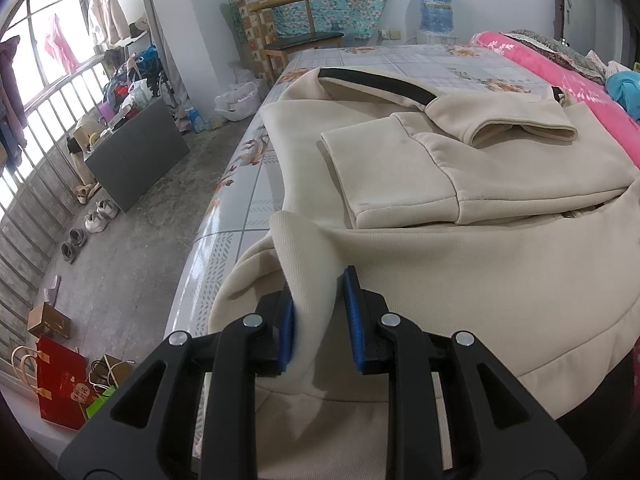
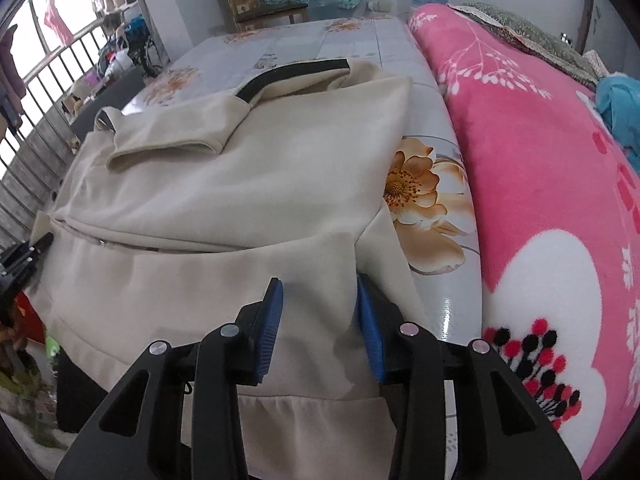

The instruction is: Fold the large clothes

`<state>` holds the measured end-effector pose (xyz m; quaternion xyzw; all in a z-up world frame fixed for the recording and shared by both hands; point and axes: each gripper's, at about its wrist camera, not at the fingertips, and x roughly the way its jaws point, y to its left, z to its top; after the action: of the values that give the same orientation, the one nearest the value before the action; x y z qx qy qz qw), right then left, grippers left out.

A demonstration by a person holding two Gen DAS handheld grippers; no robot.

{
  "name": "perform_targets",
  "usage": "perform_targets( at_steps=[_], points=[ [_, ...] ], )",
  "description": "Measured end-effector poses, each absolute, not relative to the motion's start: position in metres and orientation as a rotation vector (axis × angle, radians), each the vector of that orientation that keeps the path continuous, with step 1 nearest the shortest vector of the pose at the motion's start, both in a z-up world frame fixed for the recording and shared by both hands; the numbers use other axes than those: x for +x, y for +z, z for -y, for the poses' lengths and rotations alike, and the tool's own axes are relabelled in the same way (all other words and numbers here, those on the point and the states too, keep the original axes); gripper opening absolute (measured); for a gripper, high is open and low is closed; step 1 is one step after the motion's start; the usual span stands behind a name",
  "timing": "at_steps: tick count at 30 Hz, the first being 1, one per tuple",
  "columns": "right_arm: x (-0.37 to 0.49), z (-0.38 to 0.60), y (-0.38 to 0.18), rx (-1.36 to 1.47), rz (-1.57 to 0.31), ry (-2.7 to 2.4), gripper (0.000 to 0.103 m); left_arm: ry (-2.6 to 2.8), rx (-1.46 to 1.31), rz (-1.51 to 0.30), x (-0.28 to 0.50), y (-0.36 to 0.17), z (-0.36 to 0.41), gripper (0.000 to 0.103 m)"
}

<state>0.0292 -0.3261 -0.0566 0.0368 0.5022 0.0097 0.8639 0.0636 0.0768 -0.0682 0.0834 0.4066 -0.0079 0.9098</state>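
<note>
A cream jacket (image 1: 460,248) with a black collar strip lies on the flowered bed sheet (image 1: 248,208), both sleeves folded across its body. My left gripper (image 1: 320,312) has its blue pads around a raised fold of the jacket's near left hem corner, with cloth filling the gap. In the right wrist view the same jacket (image 2: 248,184) fills the middle. My right gripper (image 2: 318,312) has its pads around a raised fold of the near right hem corner. The left gripper's tip (image 2: 24,256) shows at the far left edge of that view.
A pink flowered blanket (image 2: 540,200) lies along the right side of the bed. On the floor to the left stand a dark box (image 1: 136,156), shoes (image 1: 92,220) and paper bags (image 1: 60,384). A wooden chair (image 1: 296,40) and a water jug (image 1: 436,8) stand beyond the bed.
</note>
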Motion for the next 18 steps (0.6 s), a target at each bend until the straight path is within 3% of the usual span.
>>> perform_targets(
  at_steps=[18],
  points=[
    [0.023,0.290,-0.057,-0.183,-1.030,-0.120,0.015,-0.011,0.183,-0.837,0.063,-0.068,-0.076,0.022]
  ],
)
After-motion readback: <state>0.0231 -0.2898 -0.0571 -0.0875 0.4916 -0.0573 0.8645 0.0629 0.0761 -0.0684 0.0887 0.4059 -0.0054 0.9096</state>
